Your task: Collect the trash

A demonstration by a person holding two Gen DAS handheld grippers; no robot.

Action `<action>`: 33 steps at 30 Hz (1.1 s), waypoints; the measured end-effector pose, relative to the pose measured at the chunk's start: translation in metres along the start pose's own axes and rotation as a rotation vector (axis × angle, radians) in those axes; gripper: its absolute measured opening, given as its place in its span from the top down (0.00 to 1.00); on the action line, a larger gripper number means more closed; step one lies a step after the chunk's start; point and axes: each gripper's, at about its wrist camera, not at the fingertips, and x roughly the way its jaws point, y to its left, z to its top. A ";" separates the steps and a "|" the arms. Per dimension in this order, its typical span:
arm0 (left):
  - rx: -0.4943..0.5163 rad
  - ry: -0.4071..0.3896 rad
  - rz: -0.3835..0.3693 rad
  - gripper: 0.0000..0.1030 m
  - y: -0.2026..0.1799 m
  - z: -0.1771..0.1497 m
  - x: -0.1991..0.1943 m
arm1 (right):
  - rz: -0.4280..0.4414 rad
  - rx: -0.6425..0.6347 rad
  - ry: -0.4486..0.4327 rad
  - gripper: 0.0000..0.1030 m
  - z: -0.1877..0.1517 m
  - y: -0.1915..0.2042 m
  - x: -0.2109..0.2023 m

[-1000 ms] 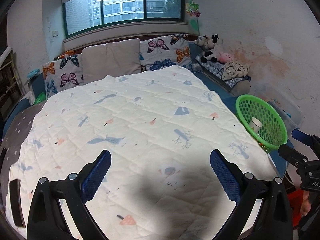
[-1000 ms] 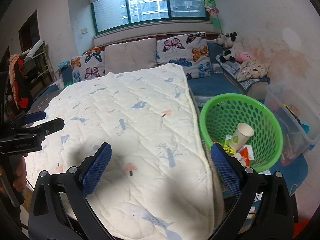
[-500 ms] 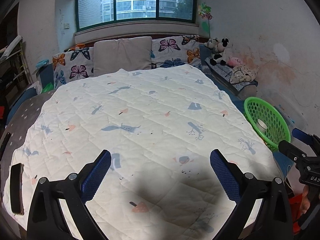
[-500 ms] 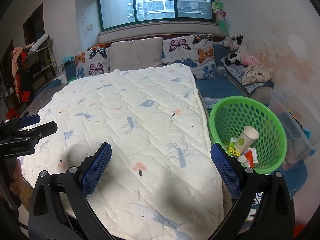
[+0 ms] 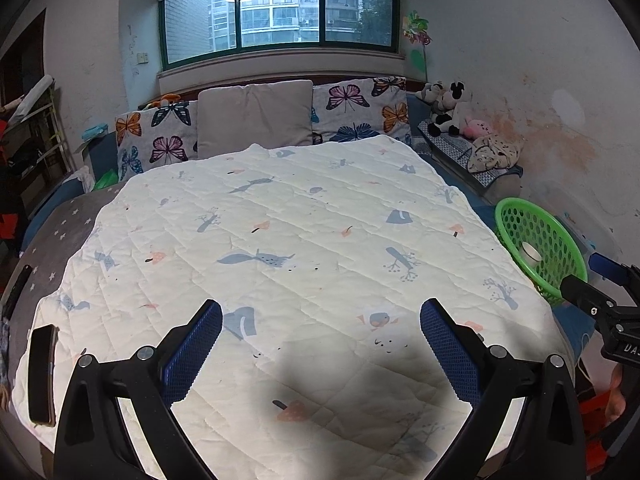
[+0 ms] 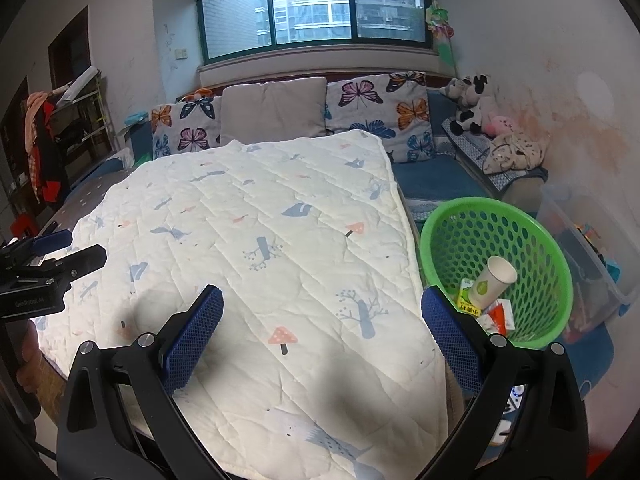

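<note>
Bedding dominates both views: a white quilted bedspread (image 5: pixel 304 248) printed with blue birds, trees and pink mushrooms is spread flat over the bed, and a grey star-patterned sheet (image 5: pixel 60 232) is exposed along its left edge. At the head of the bed a plain beige cushion (image 5: pixel 256 116) is propped between two butterfly-print pillows (image 5: pixel 360 108), below a green-framed window (image 5: pixel 280 12).

To the right of the bed, on the floor, a round green perforated plastic basket (image 6: pixel 440 236) is seen, and a clear plastic storage bin (image 6: pixel 580 248) is set just beside it against the stained wall. The collected trash is found inside the basket: a white paper cup with a green leaf mark (image 6: pixel 494 282) is tilted on its side, resting against a green-and-white drink carton (image 6: pixel 466 300), with red-and-white wrappers (image 6: pixel 498 316) near them at the bottom. From the left wrist view only the cup's rim (image 5: pixel 530 250) can be made out through the basket.

A dark flat phone-like object (image 5: pixel 42 374) is lying on the bedspread's near left corner.

The left tool (image 5: pixel 320 354) is held above the bedspread's near end, its blue-padded fingers spread wide and nothing between them. The right tool (image 6: pixel 322 344) is held over the bed's right edge near the basket, likewise released and empty.
</note>
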 end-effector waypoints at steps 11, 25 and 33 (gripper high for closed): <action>-0.014 0.001 0.021 0.07 0.002 -0.002 -0.001 | 0.001 -0.001 0.000 0.04 0.002 0.001 0.000; -0.017 0.005 0.036 0.07 0.004 -0.006 0.001 | 0.007 -0.001 0.002 0.04 0.001 0.003 0.002; -0.020 0.008 0.042 0.07 0.004 -0.007 0.001 | 0.015 0.001 0.005 0.04 0.001 0.003 0.006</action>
